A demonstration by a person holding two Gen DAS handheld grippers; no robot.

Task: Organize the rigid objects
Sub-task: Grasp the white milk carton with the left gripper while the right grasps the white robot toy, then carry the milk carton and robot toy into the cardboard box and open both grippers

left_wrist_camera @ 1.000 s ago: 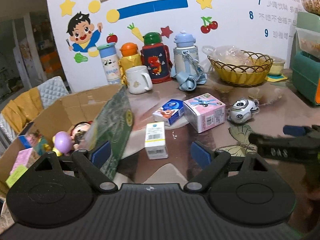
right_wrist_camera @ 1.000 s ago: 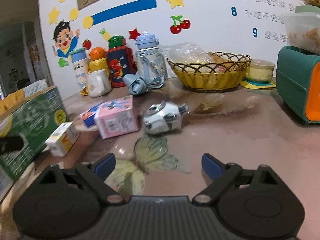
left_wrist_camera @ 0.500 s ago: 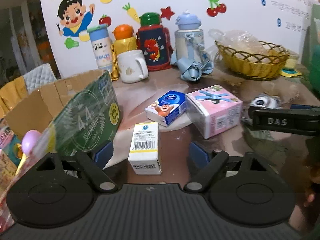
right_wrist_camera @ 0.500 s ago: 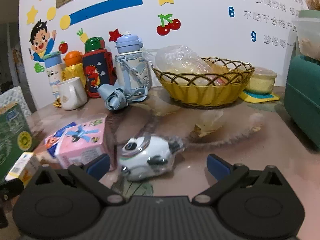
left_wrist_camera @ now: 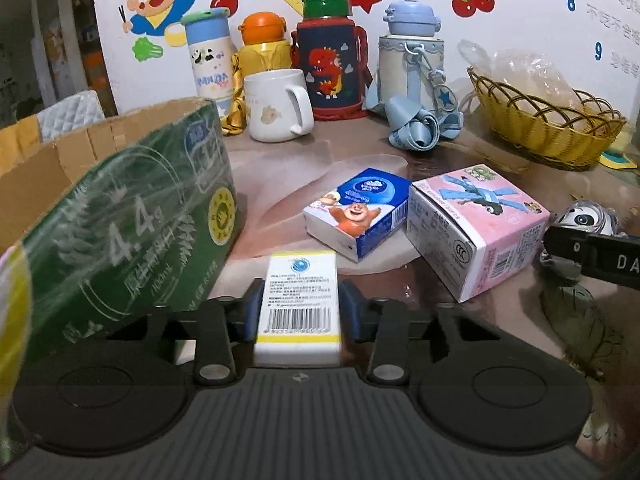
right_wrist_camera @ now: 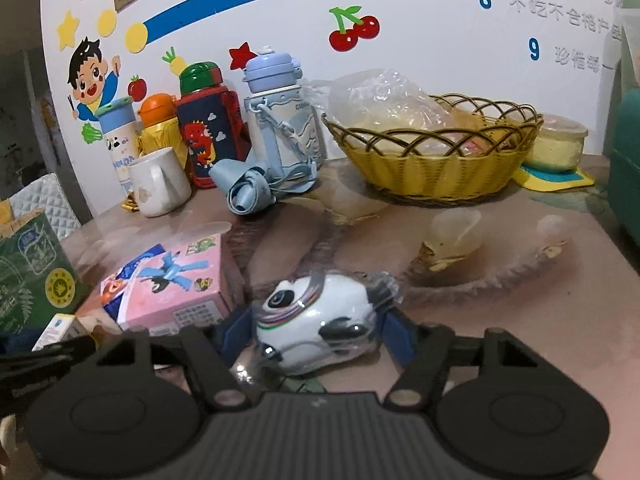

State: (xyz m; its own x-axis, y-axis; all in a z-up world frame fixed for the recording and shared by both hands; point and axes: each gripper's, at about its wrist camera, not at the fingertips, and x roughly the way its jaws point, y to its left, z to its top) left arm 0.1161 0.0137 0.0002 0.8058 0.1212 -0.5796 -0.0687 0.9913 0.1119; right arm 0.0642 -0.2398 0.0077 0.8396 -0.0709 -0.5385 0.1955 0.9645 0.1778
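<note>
My left gripper [left_wrist_camera: 300,310] is shut on a small white box with a barcode and yellow stripe [left_wrist_camera: 301,300], which rests on the table. My right gripper [right_wrist_camera: 316,330] has closed its blue pads on both sides of a plastic-wrapped panda toy [right_wrist_camera: 316,320] on the table. A pink box [left_wrist_camera: 476,228] and a blue bear box [left_wrist_camera: 360,210] lie between the two. The pink box also shows in the right wrist view [right_wrist_camera: 176,284]. The panda toy shows at the right edge of the left wrist view [left_wrist_camera: 586,218].
A green cardboard carton [left_wrist_camera: 120,232] with open flaps stands at the left. At the back stand a white mug [left_wrist_camera: 276,104], several kids' bottles [left_wrist_camera: 330,56] and a yellow wicker basket [right_wrist_camera: 432,164]. A teal appliance [right_wrist_camera: 628,168] is at the far right.
Both grippers moved forward and down and closed: the left onto the white barcode box, the right around the panda toy. Both were open and empty before.
</note>
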